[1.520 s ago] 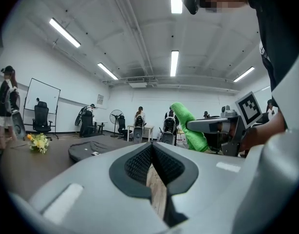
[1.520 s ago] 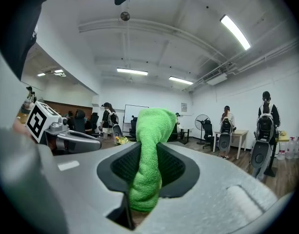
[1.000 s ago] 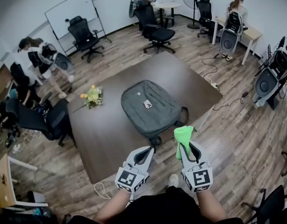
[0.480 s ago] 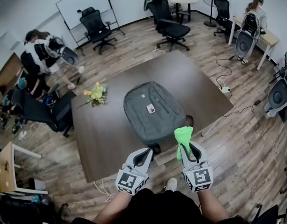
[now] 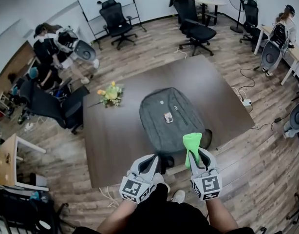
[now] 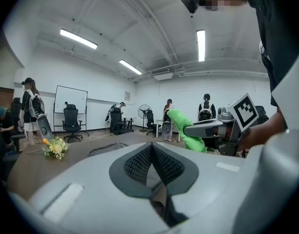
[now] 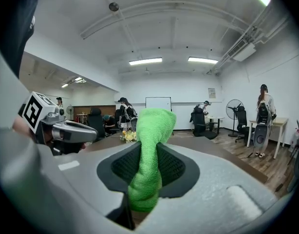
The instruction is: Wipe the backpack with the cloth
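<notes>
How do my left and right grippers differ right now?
The left gripper holds nothing; the right gripper holds the bunched green cloth. The left gripper's jaws meet; the right gripper's are held apart by the cloth. Both sit side by side at the near end of the grey fabric backpack.

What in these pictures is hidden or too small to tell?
- Head view: the near end of the backpack is hidden behind the cloth and the left hand-held gripper.
- Head view: the tag on the backpack is too small to read.
- Right gripper view: the cloth's lower end disappears between the jaws.
</notes>
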Demonstrator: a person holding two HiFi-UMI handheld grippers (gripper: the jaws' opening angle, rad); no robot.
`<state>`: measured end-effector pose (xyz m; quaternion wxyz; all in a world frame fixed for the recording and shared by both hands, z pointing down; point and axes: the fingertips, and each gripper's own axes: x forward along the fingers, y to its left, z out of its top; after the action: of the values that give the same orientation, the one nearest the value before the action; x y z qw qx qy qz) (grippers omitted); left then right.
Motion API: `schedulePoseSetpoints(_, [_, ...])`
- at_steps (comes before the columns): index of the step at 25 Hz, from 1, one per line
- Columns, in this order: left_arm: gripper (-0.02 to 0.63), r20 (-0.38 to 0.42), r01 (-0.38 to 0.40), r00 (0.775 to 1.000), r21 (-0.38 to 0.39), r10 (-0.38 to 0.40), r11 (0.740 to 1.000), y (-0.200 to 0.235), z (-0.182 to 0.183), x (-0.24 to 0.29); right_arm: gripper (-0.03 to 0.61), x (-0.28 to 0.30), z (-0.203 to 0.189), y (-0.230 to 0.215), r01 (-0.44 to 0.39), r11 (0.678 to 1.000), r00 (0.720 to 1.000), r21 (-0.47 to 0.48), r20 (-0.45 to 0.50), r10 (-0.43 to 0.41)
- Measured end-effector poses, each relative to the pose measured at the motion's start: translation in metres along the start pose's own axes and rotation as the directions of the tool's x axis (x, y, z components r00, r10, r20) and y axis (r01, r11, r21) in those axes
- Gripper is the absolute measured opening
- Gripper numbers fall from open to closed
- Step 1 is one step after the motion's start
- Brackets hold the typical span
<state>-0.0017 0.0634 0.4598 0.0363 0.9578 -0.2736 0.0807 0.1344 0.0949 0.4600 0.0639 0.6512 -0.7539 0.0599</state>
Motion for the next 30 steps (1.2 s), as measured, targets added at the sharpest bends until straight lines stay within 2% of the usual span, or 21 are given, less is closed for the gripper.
schedulePoseSetpoints(4, [0.02,0.011,-0.006,1.0,0.002,0.006,1.0,0.035,-0.004,0.016,0.097,0.04,0.005,0.002,-0.018,1.0,1.0,0.0,0.0,0.018])
schedulePoseSetpoints(14, [0.02,0.045,-0.009,0.999,0.01,0.008,1.0,0.117,0.013,0.057,0.097,0.141,0.019,0.006,-0.048,0.999,0.998,-0.022,-0.043,0.047])
schedulePoseSetpoints(18, [0.02,0.06,-0.047,0.997,-0.01,0.048,0.999,0.148,0.013,0.065,0.095,0.176,0.017,0.009,-0.071,0.997,0.995,-0.041,-0.076,0.067])
schedulePoseSetpoints(23, [0.02,0.033,-0.107,0.994,-0.043,0.108,0.993,0.178,-0.001,0.067,0.095,0.215,0.001,0.008,-0.104,0.994,0.985,-0.046,-0.141,0.097])
schedulePoseSetpoints(30, [0.02,0.009,-0.228,0.973,-0.096,0.23,0.969,0.204,-0.01,0.066,0.095,0.266,-0.019,0.002,-0.195,0.98,0.957,-0.049,-0.229,0.179])
